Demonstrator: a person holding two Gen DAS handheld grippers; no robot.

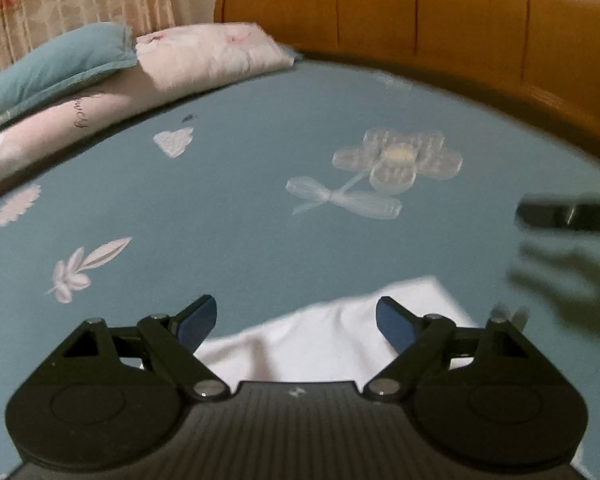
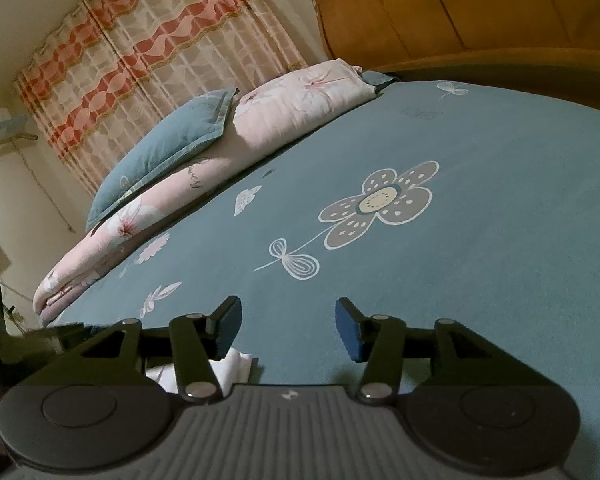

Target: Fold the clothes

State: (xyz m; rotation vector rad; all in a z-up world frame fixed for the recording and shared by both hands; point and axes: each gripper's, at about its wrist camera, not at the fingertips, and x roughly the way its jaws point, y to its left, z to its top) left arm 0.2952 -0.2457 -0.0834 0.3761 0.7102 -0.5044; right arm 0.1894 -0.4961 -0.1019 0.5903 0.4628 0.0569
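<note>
Though illegible, cursive script [image 2: 196, 175] on quilt [image 2: 296, 108]

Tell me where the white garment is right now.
The white garment lies on the blue bedsheet directly under the open left gripper; in the right wrist view, it's bottom left.

teal bedsheet [image 2: 480, 168] | wood headboard [image 2: 460, 8] | patterned curtain [image 2: 160, 32] | pillow [image 2: 164, 152]

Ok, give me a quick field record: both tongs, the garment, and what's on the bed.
left tongs: open, above the white garment, holding nothing
right tongs: open, empty, over bare sheet
white garment: lying on the bed, near edge, beneath left tongs
bed sheet: teal, flower print
far side: teal pillow on folded pink quilt
</note>
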